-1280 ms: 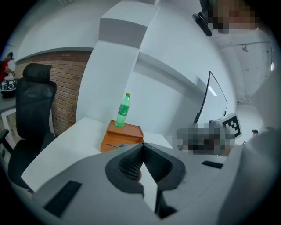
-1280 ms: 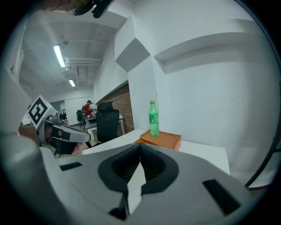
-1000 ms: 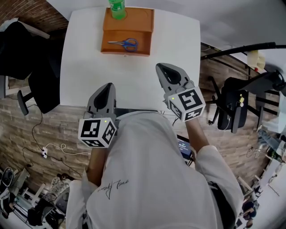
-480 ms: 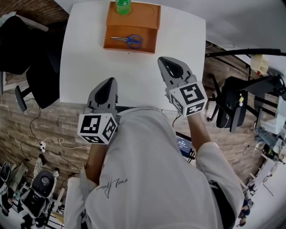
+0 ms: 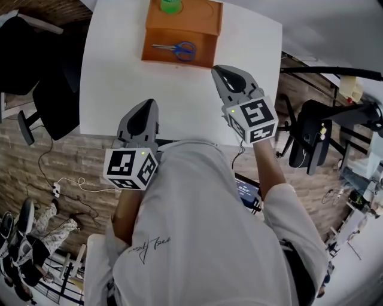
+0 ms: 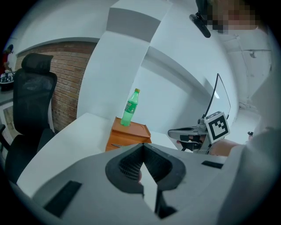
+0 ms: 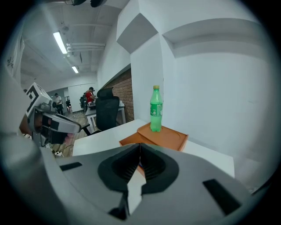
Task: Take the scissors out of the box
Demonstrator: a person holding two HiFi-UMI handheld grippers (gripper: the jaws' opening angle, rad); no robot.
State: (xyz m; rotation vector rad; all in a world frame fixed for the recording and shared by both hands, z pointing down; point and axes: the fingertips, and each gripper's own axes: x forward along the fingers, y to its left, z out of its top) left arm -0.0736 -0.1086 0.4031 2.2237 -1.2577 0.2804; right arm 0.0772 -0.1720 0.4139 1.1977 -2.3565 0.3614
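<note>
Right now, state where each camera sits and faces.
Head view: on the person's head, looking steeply down at table, box, scissors; shows shirt, forearms, left hand-held gripper, right hand-held gripper.
Left gripper view: rides the left hand-held gripper, faces box and bottle over its closed jaws; right hand-held gripper at right.
Right gripper view: rides the right hand-held gripper, faces box and bottle; left hand-held gripper at left.
Shared by all: box, bottle.

Right tool (image 7: 140,147), jaws together, nothing between them. Beyond its tips, on the white surface (image 7: 103,139), stands an orange box (image 7: 169,137) with an upright green bottle (image 7: 156,109) on top. Left tool (image 7: 72,125) at left edge. Behind: black chair (image 7: 107,112), brick wall (image 7: 126,90).
</note>
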